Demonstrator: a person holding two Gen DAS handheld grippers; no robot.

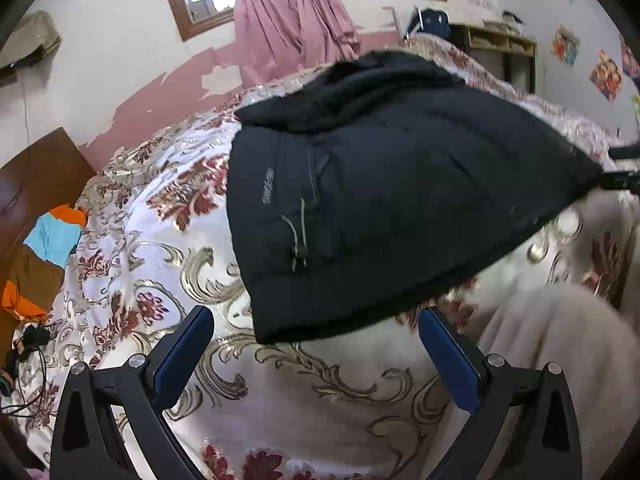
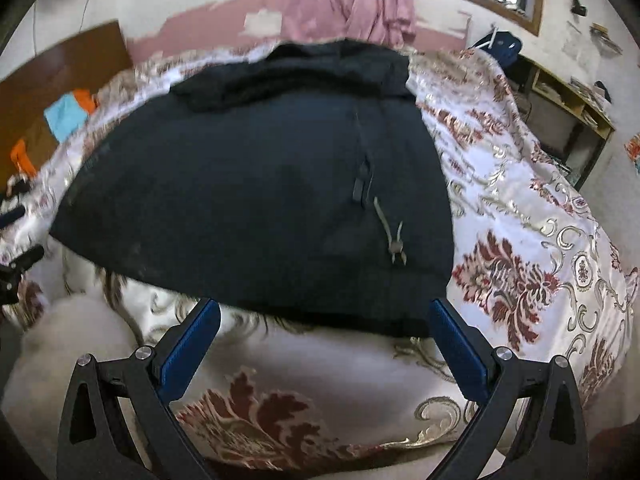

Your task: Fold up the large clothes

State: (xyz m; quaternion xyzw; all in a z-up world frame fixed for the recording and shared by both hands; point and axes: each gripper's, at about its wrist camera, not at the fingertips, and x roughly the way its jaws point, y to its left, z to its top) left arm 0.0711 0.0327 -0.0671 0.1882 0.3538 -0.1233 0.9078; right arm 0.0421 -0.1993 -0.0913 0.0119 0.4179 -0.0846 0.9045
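Left wrist view: the left gripper (image 1: 316,320) is being held with its jaws wide apart and empty, just short of the near hem of the black jacket (image 1: 400,184). The jacket is lying on the floral bedspread (image 1: 160,248). A drawcord toggle (image 1: 298,240) is hanging loose near the hem; it is likely to be caught between the pads if the hem is gripped carelessly.

Right wrist view: the right gripper (image 2: 324,320) is likewise being held spread and empty at the jacket's (image 2: 248,192) near edge. The garment is looking bulky, dark and already partly doubled over; an uneven fold is being risked if only one layer is pinched.
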